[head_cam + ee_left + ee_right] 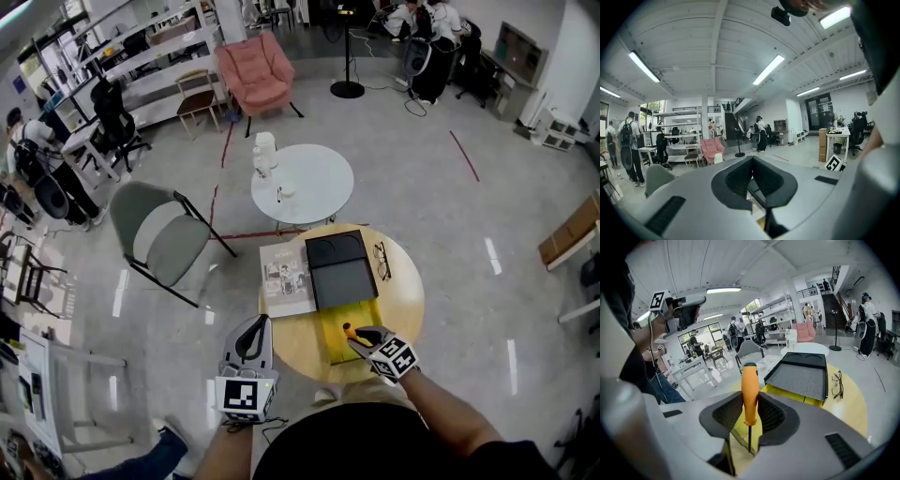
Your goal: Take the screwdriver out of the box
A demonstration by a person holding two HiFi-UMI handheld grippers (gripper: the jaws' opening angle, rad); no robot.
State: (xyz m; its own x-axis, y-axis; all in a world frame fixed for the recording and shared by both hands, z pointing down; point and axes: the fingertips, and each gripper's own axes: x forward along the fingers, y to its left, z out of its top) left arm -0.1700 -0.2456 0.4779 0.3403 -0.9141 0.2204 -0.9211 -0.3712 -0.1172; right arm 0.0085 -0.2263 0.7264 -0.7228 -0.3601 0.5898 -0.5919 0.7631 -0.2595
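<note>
Screwdriver [750,390] clamped at handle by right gripper [750,400], axis 12-to-6 o'clock, shaft down; box [797,398] seen at 1 o'clock. Left gripper [752,161] closed, empty.

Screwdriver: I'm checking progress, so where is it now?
The screwdriver stands clamped in the right tongs, held over the yellow box on the round wooden table's near side.

A pink armchair [255,70], white round table [319,178] and grey folding chair [159,230] stand on a glossy grey floor [422,187].
</note>
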